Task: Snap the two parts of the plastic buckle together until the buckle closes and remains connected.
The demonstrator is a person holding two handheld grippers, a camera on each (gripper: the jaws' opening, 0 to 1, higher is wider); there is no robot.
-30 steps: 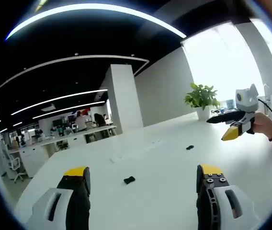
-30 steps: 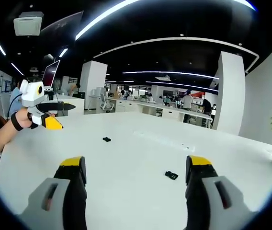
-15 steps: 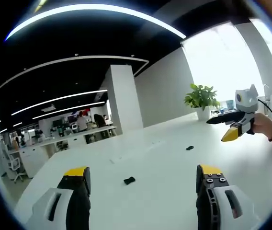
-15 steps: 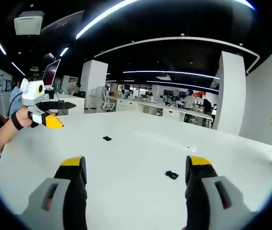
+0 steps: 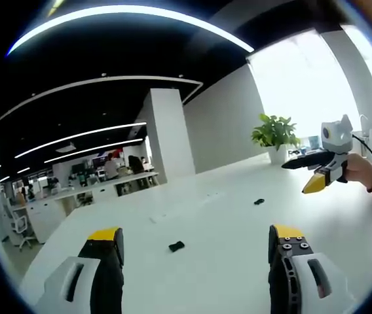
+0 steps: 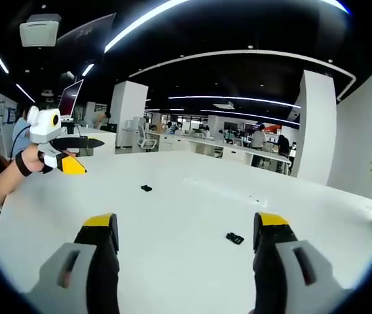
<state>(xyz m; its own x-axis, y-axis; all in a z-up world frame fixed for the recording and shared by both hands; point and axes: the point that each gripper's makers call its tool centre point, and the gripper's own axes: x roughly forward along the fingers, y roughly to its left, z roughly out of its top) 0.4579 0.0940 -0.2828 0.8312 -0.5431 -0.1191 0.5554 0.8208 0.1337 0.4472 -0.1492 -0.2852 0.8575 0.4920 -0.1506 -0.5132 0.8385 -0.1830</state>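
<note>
Two small black buckle parts lie apart on the white table (image 5: 225, 226). In the left gripper view, one buckle part (image 5: 177, 246) lies just ahead between my left gripper's (image 5: 196, 235) wide-open, yellow-tipped jaws, and the other buckle part (image 5: 259, 201) lies farther off to the right. My right gripper (image 5: 295, 177) hangs above the table at the right, in a person's hand. In the right gripper view, one buckle part (image 6: 234, 238) lies close to the right jaw of my open right gripper (image 6: 186, 222), and the other part (image 6: 146, 188) lies farther back. The left gripper (image 6: 93, 157) hovers at the left, empty.
A potted plant (image 5: 276, 134) stands at the table's far end near a bright window. Beyond the table are white columns, rows of office desks (image 6: 238, 154) with chairs and people, and a monitor (image 6: 69, 100). The table (image 6: 173, 216) is broad and white.
</note>
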